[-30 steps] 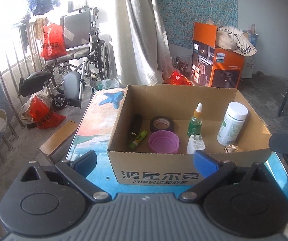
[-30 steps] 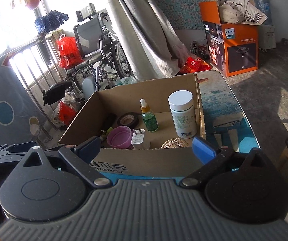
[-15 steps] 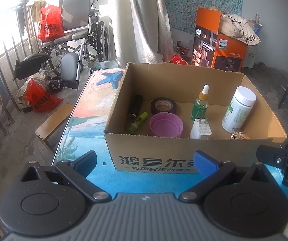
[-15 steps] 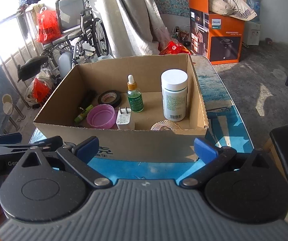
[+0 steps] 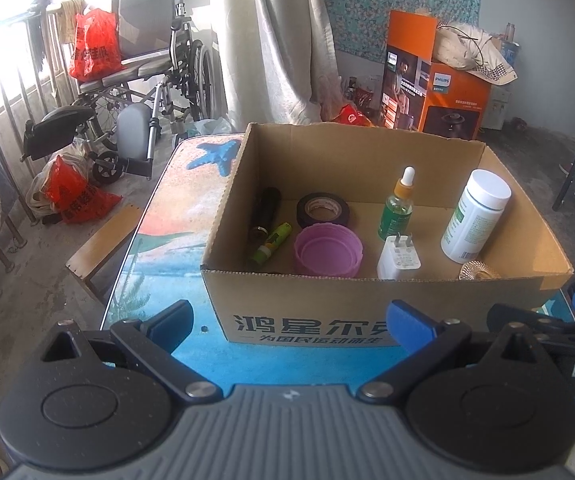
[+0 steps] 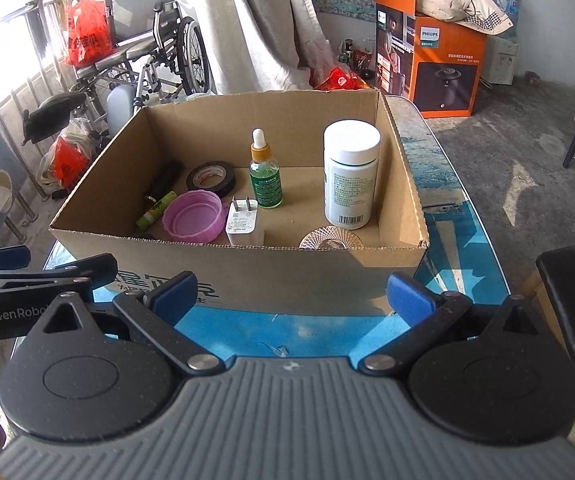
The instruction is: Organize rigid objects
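Hiding behind cardboard box point(image 6: 287, 264) rim, glass dish point(image 6: 329, 240) half cut off, both tools spread, empty.

Both fisheye views were taken from low over the table point(image 5: 155, 240), just short of the cardboard box point(image 5: 327, 300), facing forward along each gripper's fingers. The box interior was shared, seen from the left in one and from the right in the other.

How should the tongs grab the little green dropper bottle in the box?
Probably from above, closing on the round body of the green dropper bottle below its orange collar. It stands upright with open floor around it; only the white plug sits close in front.
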Tool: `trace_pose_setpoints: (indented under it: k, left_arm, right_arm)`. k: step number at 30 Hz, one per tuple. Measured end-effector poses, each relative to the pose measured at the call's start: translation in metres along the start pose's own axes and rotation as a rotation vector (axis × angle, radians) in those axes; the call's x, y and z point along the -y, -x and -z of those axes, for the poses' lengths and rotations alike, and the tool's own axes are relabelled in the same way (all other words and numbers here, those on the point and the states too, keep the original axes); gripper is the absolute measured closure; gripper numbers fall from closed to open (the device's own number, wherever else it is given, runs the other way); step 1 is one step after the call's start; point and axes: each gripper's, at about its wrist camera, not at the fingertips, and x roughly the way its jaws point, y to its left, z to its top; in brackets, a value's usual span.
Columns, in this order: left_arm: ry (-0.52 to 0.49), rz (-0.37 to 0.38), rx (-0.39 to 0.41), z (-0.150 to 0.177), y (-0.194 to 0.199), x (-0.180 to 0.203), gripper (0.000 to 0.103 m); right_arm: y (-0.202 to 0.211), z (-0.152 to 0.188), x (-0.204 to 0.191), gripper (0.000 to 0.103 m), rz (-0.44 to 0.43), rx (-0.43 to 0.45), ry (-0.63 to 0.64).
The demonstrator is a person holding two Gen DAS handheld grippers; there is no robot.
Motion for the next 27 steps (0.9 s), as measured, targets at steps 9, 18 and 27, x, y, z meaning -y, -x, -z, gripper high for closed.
trace_pose_setpoints:
  k: [9,18,27]
  left_arm:
    - [-0.006,-0.003,0.001,0.0008,0.0004,0.0013,0.000]
    - [-0.015,-0.003,0.009,-0.0027,0.0033,0.0044,0.000]
    - [-0.015,-0.003,0.011,-0.0031,0.0034,0.0060,0.000]
  right_arm:
    - [-0.0003,0.0019,0.0037,0.001,0.007,-0.003,-0.011]
    - [0.0057,0.0014,0.0079,0.001,0.014,0.014,-0.010]
    - [0.0075,0.0013,0.0096,0.001,0.018,0.019,-0.010]
